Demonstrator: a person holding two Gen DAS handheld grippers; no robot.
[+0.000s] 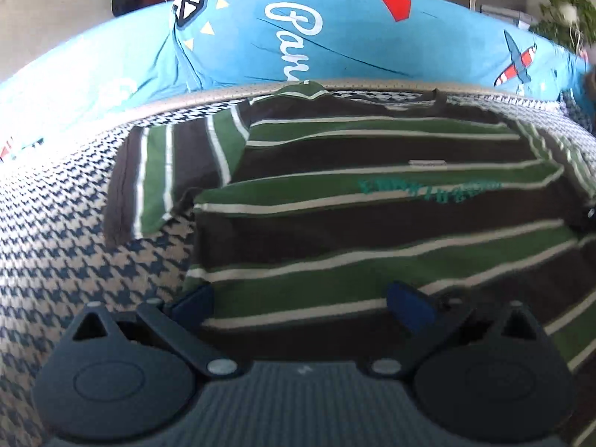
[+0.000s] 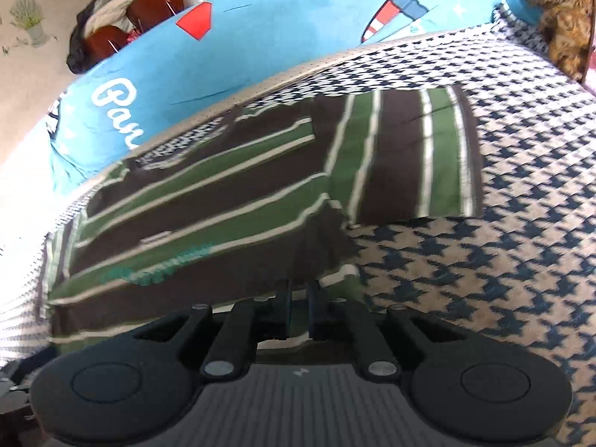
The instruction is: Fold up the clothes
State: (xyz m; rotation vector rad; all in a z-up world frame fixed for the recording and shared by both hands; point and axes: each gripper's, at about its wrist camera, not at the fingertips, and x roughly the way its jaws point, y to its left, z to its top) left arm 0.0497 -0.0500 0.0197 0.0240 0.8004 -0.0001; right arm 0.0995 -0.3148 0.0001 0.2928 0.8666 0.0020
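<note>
Striped shirt (image 1: 372,223) lies flat on the houndstooth cover (image 1: 74,260), sleeves spread, blue printed sheet (image 1: 335,37) behind it. Your left claw (image 1: 301,300) is released, fingers wide over the shirt's lower hem area. Your right claw (image 2: 298,307) is clenched on the shirt's side edge (image 2: 335,272), fabric between the pads.

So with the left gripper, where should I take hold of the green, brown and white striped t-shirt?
Probably the bottom hem of the striped t-shirt, near its left corner, coming in low from the near edge. The hem lies flat on the houndstooth cover, right between the open left gripper fingers. The right gripper looks nearly closed at the hem's other corner, though whether it pinches cloth is unclear.
</note>
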